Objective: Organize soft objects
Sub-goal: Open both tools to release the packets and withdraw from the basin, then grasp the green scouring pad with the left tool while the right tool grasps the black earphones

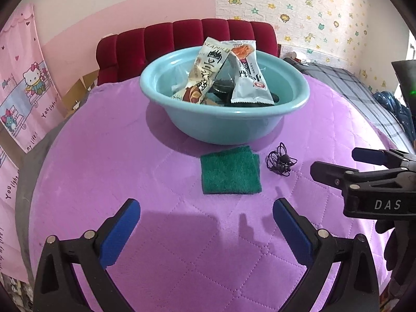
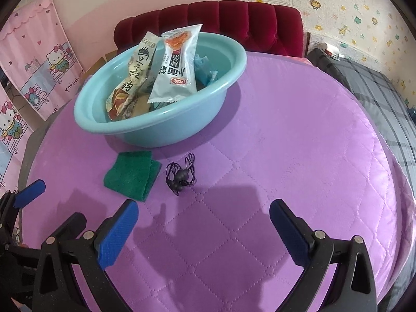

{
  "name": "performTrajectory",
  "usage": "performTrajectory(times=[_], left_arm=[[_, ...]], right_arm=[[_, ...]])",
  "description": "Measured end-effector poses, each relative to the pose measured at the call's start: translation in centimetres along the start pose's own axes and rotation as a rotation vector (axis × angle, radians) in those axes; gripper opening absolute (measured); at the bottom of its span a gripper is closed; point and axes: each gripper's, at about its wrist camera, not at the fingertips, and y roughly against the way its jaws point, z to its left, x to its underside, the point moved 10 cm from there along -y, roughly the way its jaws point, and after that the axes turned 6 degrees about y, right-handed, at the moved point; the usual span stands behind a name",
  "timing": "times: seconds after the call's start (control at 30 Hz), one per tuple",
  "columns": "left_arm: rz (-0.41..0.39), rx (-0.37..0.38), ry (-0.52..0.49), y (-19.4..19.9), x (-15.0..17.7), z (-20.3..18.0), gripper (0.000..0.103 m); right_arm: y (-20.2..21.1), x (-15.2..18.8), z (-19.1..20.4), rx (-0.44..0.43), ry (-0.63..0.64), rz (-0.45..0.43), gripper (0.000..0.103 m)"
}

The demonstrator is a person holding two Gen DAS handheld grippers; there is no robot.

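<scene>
A light blue basin [image 1: 223, 127] [image 2: 166, 130] stands on the purple quilted table and holds two snack packets [image 1: 208, 70] [image 2: 176, 67] leaning upright, with darker items under them. A folded green scouring cloth [image 1: 230, 170] [image 2: 131, 173] lies just in front of the basin. A tangle of black earphones [image 1: 282, 162] [image 2: 182, 175] lies to its right. My left gripper [image 1: 206, 214] is open and empty, a short way before the cloth. My right gripper [image 2: 204, 217] is open and empty, before the earphones; it also shows at the right of the left wrist view [image 1: 335, 163].
The round table [image 1: 130, 169] [image 2: 299, 143] has a purple quilted cover. A red velvet chair [image 1: 187, 36] [image 2: 234, 18] stands behind it. A plaid-covered bed [image 1: 364, 88] [image 2: 377, 91] lies to the right. Pink Hello Kitty hangings [image 1: 26, 83] are on the left wall.
</scene>
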Motion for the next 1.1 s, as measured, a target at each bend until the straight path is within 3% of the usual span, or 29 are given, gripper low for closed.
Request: performTrajectory(times=[0.6,0.77,0.87,0.9,0.93,1.0,1.1], left_arm=[[0.02,-0.016,0.055,-3.9,0.5,0.7,0.103],[0.027,-0.016,0.059,-4.4,0.7,0.6,0.103],[0.032,-0.019,0.062,-4.7,0.8,0.6,0.103],[0.033,-0.018,0.063,-4.7,0.8,0.5,0.103],[0.032,-0.019,0.065,-4.8,0.8,0.5,0.103],[0.033,-0.013,0.074,-4.8,0.8,0.4,0.103],[0.028,-0.009,0.085,-5.2,0.1,0.3,0.103]], right_arm=[[-5.5,-1.1,1.2,-0.028,0.078,0.021,0.102],[-6.6,-2.2,1.6,-0.051,0.078,0.013,0.094],[-7.3,-2.4,1.9,-0.069,0.071,0.019,0.075],[-7.5,-2.4,1.9,-0.076,0.069,0.02,0.063],[-7.7,-2.5,2.2,-0.08,0.07,0.02,0.044],[-7.7,-2.6,2.6,-0.106,0.073,0.01,0.014],[-7.4,-2.7,2.5,-0.115,0.064,-0.001,0.011]])
